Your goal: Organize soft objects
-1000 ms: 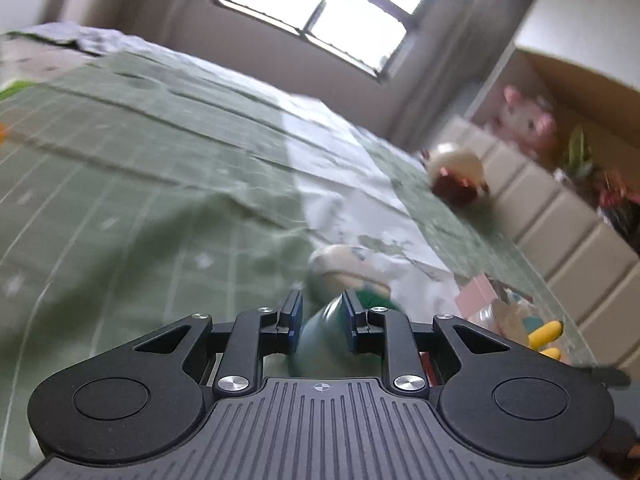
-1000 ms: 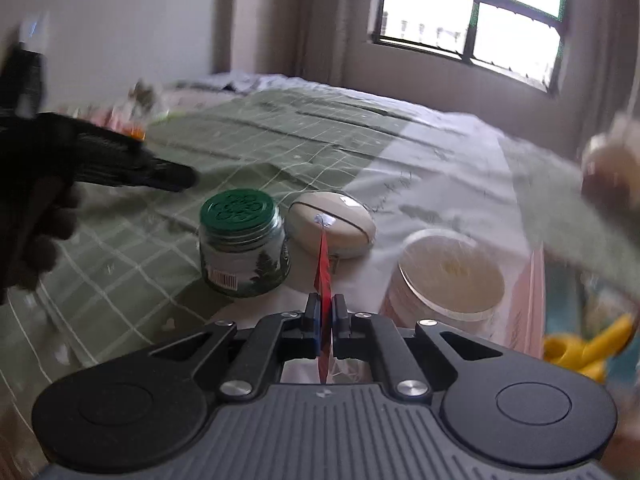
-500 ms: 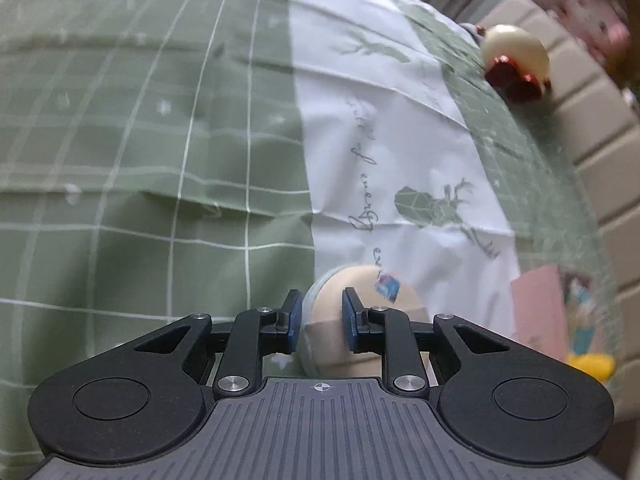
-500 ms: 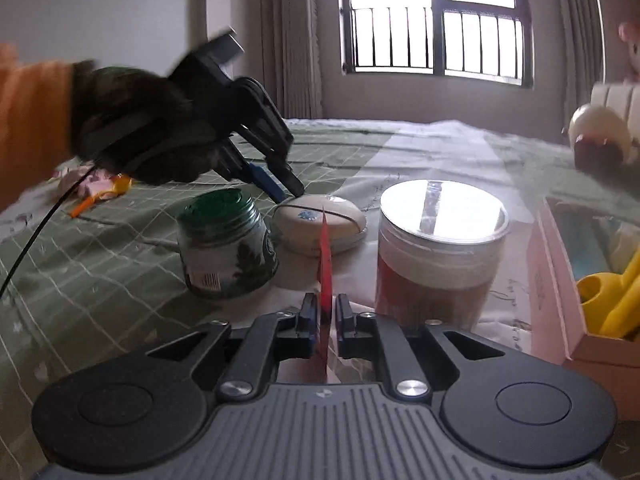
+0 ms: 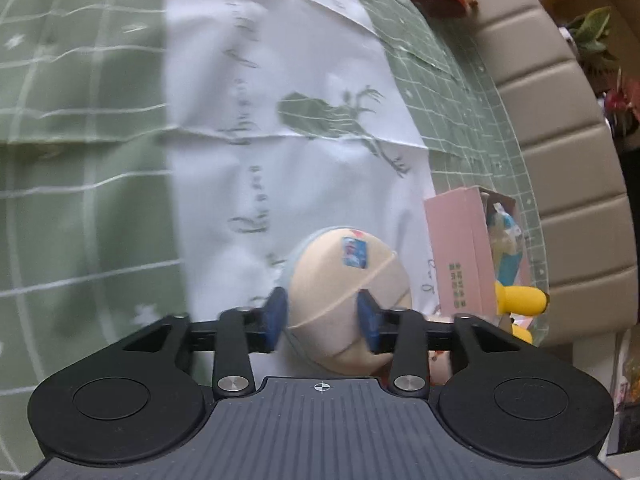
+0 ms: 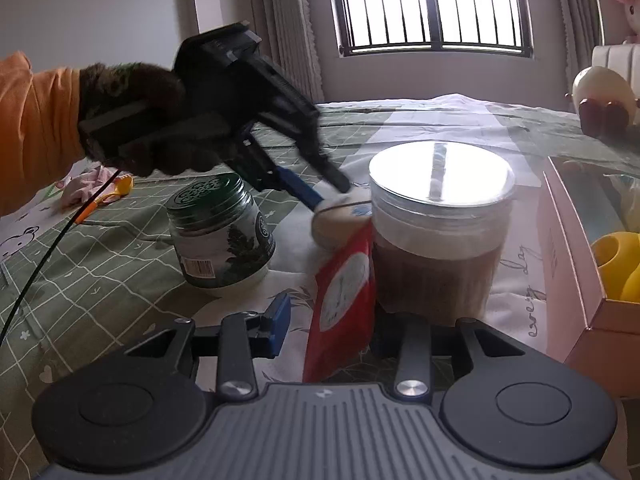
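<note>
A beige round cushion (image 5: 348, 280) with a small blue sticker lies on the white stripe of the bedspread. My left gripper (image 5: 321, 316) points down at it, and its jaws are opening with the cushion between the blue pads. From the right wrist view, the same cushion (image 6: 340, 216) sits between two jars with a gloved hand (image 6: 132, 120) holding the left gripper over it. My right gripper (image 6: 328, 332) is low over the bed. Its jaws are opening, and a red packet (image 6: 344, 296) stands loose between them, tilted toward the right finger.
A green-lidded jar (image 6: 218, 232) and a clear jar with a silver lid (image 6: 440, 220) flank the cushion. A pink box (image 6: 576, 280) holding yellow toys lies to the right. An egg-shaped toy (image 6: 600, 96) rests by the padded headboard (image 5: 560, 160). Pink cloth (image 6: 88, 188) lies far left.
The left gripper swung down from over the green jar to the beige cushion and its jaws spread around it. The right jaws parted, and the red packet now leans loose.
</note>
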Demonstrator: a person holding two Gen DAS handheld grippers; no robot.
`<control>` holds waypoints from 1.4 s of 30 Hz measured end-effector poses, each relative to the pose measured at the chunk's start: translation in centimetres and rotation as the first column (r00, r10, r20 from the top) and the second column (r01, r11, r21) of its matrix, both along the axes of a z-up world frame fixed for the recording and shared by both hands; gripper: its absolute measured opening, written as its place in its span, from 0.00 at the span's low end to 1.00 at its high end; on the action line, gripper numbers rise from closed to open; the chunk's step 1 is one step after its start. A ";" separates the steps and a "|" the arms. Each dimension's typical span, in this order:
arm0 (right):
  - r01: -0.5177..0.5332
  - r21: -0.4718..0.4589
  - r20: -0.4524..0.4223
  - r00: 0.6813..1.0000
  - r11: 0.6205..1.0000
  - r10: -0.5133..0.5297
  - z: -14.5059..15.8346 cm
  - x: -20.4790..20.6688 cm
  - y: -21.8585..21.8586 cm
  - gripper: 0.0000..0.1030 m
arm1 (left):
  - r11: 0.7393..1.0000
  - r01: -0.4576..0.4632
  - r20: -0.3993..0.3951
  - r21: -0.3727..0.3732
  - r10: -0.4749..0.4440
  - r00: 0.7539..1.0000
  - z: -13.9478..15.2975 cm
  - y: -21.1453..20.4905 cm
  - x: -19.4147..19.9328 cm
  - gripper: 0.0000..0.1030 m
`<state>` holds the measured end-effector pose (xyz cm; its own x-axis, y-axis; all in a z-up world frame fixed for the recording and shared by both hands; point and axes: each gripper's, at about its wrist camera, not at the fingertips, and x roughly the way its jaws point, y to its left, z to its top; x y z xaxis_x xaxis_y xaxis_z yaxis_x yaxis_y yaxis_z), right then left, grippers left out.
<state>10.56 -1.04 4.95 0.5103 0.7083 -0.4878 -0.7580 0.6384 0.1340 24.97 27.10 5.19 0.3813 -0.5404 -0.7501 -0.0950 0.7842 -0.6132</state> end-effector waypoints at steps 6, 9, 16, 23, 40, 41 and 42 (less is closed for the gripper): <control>-0.004 0.007 -0.017 1.000 1.000 0.005 -0.1 0.2 -0.1 0.37 | 0.994 -0.026 0.016 0.103 0.024 1.000 0.4 -2.8 1.7 0.51; -0.005 0.008 -0.029 1.000 1.000 0.006 -0.1 0.4 -0.2 0.37 | 0.988 -0.044 0.048 0.146 0.037 0.998 0.5 -3.5 2.0 0.54; -0.004 0.010 -0.063 0.998 1.000 0.005 -0.3 0.9 -0.2 0.37 | 0.923 0.004 0.157 0.385 -0.070 0.985 2.2 -7.5 2.0 0.55; -0.028 0.048 -0.024 0.999 0.998 0.029 2.1 0.1 -1.7 0.38 | 0.841 -0.050 0.252 0.539 -0.104 0.962 4.7 -8.0 -1.1 0.48; -0.054 -0.232 -0.499 0.863 0.971 -0.071 10.2 19.9 5.0 0.74 | 0.909 -0.356 0.516 0.215 0.204 0.832 4.7 0.2 -20.3 0.48; -0.049 -0.258 -0.514 0.853 0.965 -0.095 9.1 20.6 5.7 0.74 | 0.915 -0.353 0.515 0.197 0.210 0.831 4.1 0.3 -21.2 0.48; -0.050 -0.289 -0.528 0.841 0.956 -0.115 7.9 21.5 6.5 0.74 | 0.919 -0.348 0.515 0.186 0.210 0.831 3.5 0.2 -22.0 0.48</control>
